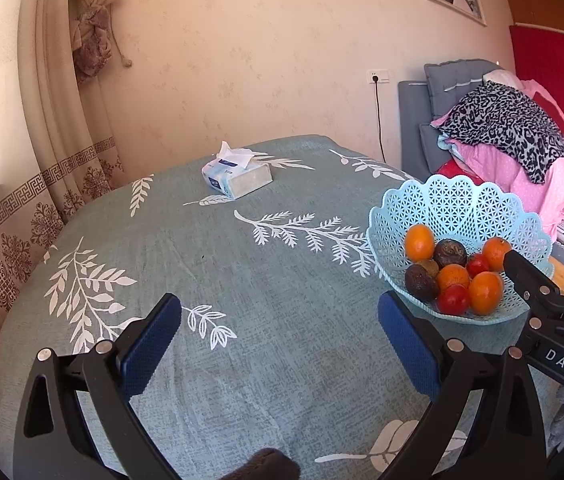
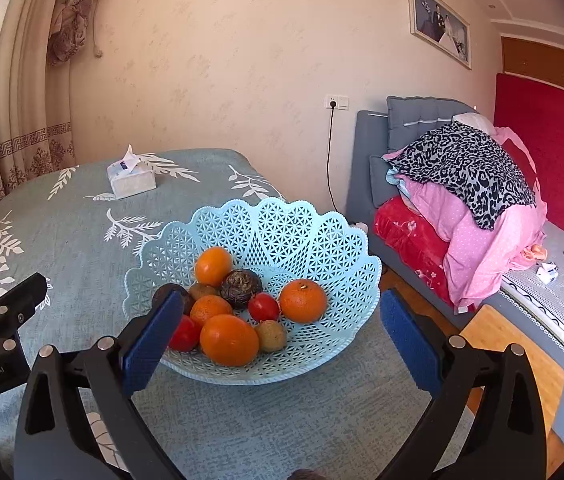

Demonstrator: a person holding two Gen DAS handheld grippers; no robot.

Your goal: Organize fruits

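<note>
A light blue lattice fruit basket [image 2: 306,236] stands on the table near its right edge; it also shows in the left wrist view [image 1: 458,204]. It holds several oranges [image 2: 229,339], red tomatoes [image 2: 263,306], dark avocados [image 2: 240,287] and small brown kiwis [image 2: 271,335]. My right gripper [image 2: 277,336] is open and empty, its jaws wide apart just in front of the basket. My left gripper [image 1: 277,340] is open and empty over bare tablecloth, left of the basket.
The table has a teal leaf-print cloth [image 1: 241,280]. A tissue pack [image 1: 237,176] lies at the far side. Curtains [image 1: 53,120] hang at the left. A bed piled with pink and leopard-print bedding [image 2: 474,200] stands to the right of the table.
</note>
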